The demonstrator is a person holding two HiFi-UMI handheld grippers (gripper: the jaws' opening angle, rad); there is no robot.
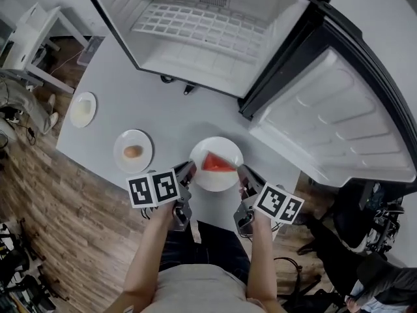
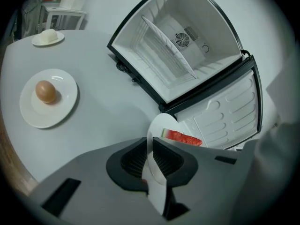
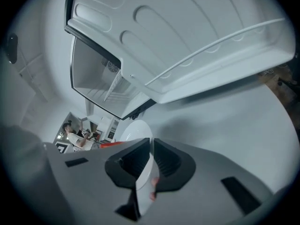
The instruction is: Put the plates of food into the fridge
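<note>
Held item: round white plate with a red watermelon wedge (image 1: pixel 215 147). I am pinching its rim between left tongs (image 1: pixel 187 173) and right tongs (image 1: pixel 242 175), one on each side.

Ahead of both: open white fridge (image 1: pixel 195 25), nothing showing inside yet.

Waiting left of my left tongs: white plate with brown egg (image 1: pixel 120 155), and beyond it a small white plate (image 1: pixel 90 98) whose pale food I cannot identify.
</note>
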